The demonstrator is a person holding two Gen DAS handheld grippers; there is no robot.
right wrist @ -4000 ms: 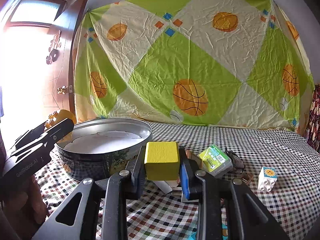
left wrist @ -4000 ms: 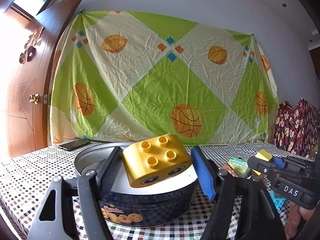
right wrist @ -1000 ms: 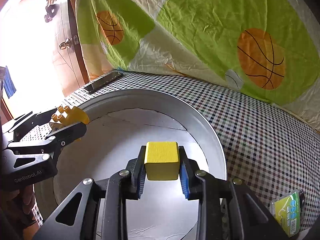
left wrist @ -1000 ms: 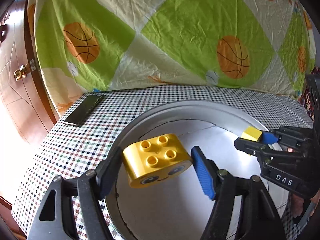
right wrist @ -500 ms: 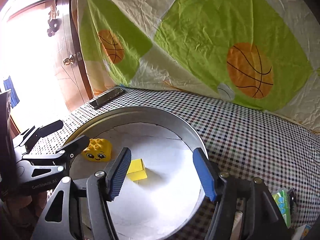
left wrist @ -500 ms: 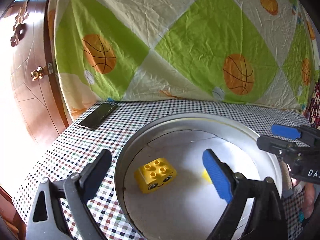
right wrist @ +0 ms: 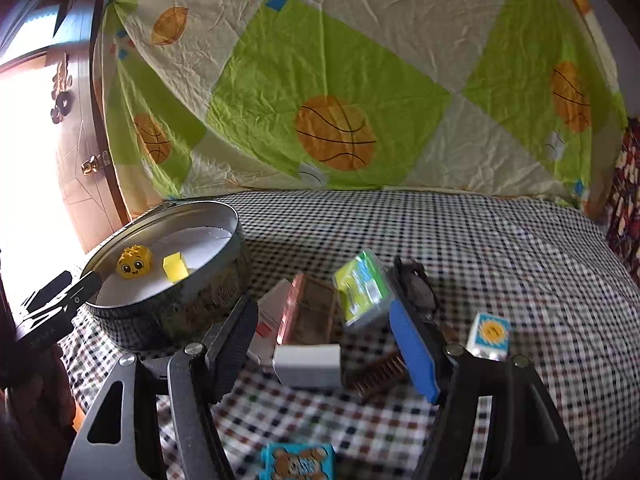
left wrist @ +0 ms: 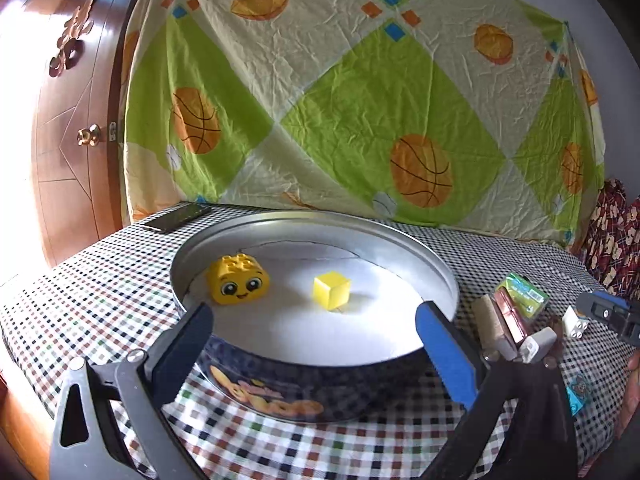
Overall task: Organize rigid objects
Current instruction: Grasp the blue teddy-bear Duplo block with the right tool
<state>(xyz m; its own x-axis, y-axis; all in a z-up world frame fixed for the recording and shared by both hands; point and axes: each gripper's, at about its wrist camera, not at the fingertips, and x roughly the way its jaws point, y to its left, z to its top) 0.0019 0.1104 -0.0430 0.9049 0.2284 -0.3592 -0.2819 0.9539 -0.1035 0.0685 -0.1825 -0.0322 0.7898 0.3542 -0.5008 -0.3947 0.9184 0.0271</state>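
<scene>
A round metal tin (left wrist: pixel 400 240) (right wrist: pixel 236 240) stands on the checkered table. In it lie a yellow face brick (left wrist: pixel 237 280) (right wrist: pixel 134 265) and a yellow cube (left wrist: pixel 331 291) (right wrist: pixel 176 267). My left gripper (left wrist: pixel 316 344) is open and empty at the tin's near wall. My right gripper (right wrist: pixel 324 340) is open and empty over a pile right of the tin: a white block (right wrist: pixel 308 364), a green box (right wrist: pixel 362 288), a pink-brown box (right wrist: pixel 308 312). A white sun brick (right wrist: pixel 490 336) lies further right.
A phone (left wrist: pixel 176 217) lies at the table's far left corner by a wooden door (left wrist: pixel 68 140). A basketball-print sheet (left wrist: pixel 360 100) hangs behind the table. A blue bear card (right wrist: pixel 298 462) lies at the near edge. A brown comb-like piece (right wrist: pixel 380 374) lies under my right gripper.
Both grippers have pulled back from over the tin, leaving the brick and cube inside. The right gripper has swung right to the pile of small objects.
</scene>
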